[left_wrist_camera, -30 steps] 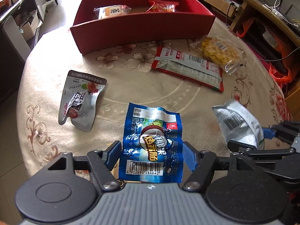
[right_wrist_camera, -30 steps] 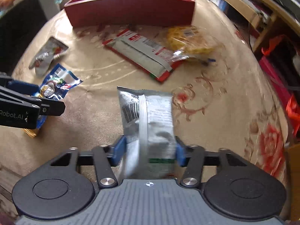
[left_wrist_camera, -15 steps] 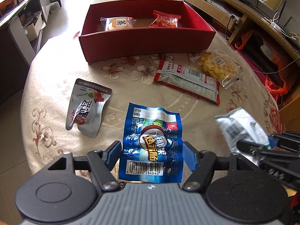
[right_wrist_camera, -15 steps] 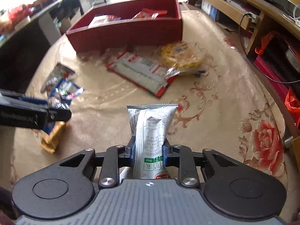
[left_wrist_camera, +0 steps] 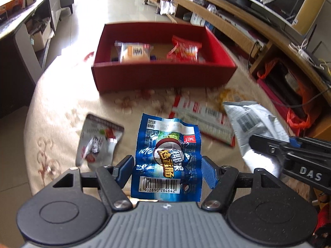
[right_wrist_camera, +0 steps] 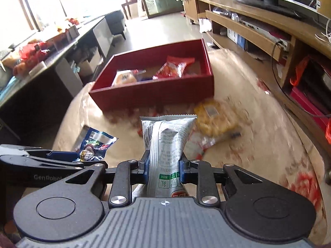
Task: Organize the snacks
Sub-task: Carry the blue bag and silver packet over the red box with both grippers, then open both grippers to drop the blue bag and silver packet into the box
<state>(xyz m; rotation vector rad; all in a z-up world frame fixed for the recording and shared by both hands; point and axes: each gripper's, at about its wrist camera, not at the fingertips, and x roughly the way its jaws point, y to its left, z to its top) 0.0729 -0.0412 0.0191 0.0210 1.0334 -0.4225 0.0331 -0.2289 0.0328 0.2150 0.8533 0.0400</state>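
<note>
My left gripper is shut on a blue sausage packet and holds it above the table. My right gripper is shut on a silver snack pouch, also lifted; the pouch also shows in the left wrist view. The red box stands ahead at the table's far side, also in the right wrist view. Inside it lie a pale bun packet and a red snack bag.
On the round beige tablecloth lie a silver-and-red pouch, a long red-and-white packet and a yellow chips bag. A wooden TV bench runs along the right; a dark counter stands left.
Both grippers have risen and tipped up toward the red box with their packets. The right gripper closed tight on the silver pouch over the last second.
</note>
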